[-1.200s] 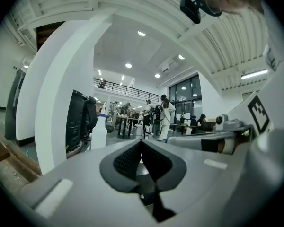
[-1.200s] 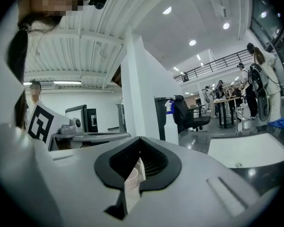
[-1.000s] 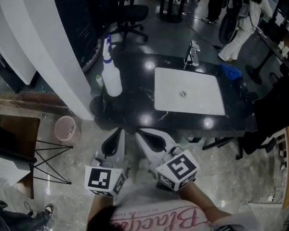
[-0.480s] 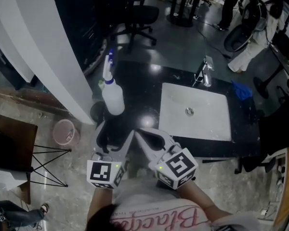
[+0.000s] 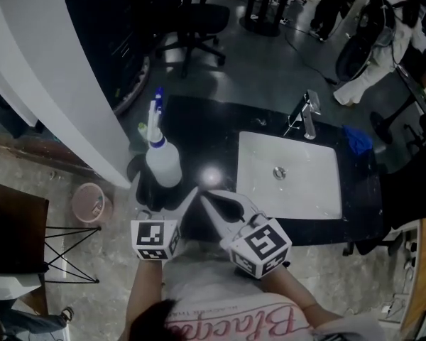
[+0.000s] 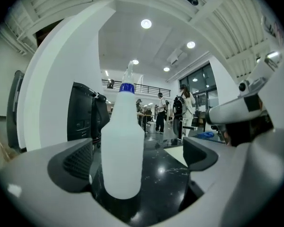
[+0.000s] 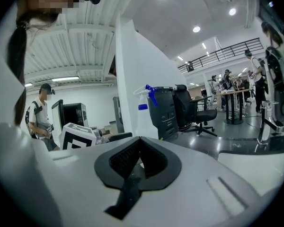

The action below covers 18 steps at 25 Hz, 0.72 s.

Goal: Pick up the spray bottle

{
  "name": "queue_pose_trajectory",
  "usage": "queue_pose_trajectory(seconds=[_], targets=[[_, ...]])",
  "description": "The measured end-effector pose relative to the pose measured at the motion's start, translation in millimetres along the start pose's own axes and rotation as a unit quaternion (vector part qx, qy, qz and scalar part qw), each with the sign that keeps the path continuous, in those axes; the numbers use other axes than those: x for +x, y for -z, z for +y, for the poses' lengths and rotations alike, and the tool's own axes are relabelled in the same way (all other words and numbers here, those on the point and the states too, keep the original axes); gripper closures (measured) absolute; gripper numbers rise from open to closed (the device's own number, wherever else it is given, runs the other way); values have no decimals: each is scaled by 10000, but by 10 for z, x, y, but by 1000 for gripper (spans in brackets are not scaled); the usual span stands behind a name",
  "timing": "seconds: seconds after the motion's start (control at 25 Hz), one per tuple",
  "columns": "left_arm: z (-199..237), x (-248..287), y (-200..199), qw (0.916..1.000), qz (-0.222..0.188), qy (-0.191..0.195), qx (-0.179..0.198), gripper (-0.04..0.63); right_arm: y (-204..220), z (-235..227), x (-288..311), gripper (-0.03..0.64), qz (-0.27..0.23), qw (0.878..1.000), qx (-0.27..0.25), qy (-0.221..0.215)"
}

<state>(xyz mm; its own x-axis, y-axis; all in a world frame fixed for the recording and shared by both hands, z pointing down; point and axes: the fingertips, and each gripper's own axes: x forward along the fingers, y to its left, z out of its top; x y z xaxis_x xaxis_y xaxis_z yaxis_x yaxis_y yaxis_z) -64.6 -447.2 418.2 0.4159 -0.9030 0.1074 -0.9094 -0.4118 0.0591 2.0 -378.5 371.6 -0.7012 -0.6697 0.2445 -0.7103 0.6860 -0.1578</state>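
Left gripper (image 6: 139,161): opening jaws either side of white translucent plastic spray bottle (image 6: 123,150), not touching. Right gripper (image 7: 137,162): clenching empty jaws together.

Upside-down script on shirt (image 5: 231,324) — illegible

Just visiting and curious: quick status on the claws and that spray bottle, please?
Left claw opening, spray bottle between its jaws, not gripped. Right claw shut, empty. Bottle upright on black counter. Nothing in the way.

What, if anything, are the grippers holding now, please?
Nothing: the spray bottle stands untouched between the left gripper's opening jaws; the right gripper is shut, empty.
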Motion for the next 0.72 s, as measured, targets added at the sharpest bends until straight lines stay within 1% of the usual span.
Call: queue_pose_trajectory(seconds=[0.08, 0.24, 0.36, 0.56, 0.6, 0.68, 0.72], targets=[[64, 122, 8, 9999, 33, 14, 114, 23, -20, -55, 89, 615, 10, 10000, 1, 35], [173, 308, -19, 9998, -12, 47, 204, 26, -24, -150, 239, 615, 55, 9999, 3, 91], [224, 455, 30, 9995, 90, 125, 285, 29, 1, -197, 344, 615, 87, 9999, 27, 129], [279, 602, 76, 9993, 185, 235, 229, 41, -34, -281, 411, 615, 12, 9998, 136, 161], [275, 622, 65, 9992, 172, 259, 249, 59, -40, -319, 409, 615, 2, 9996, 188, 197], [250, 651, 41, 9988, 133, 316, 363, 166, -52, -390, 401, 615, -16, 9993, 264, 274], [231, 661, 33, 9984, 118, 359, 423, 166, -54, -420, 394, 615, -13, 9991, 288, 312]])
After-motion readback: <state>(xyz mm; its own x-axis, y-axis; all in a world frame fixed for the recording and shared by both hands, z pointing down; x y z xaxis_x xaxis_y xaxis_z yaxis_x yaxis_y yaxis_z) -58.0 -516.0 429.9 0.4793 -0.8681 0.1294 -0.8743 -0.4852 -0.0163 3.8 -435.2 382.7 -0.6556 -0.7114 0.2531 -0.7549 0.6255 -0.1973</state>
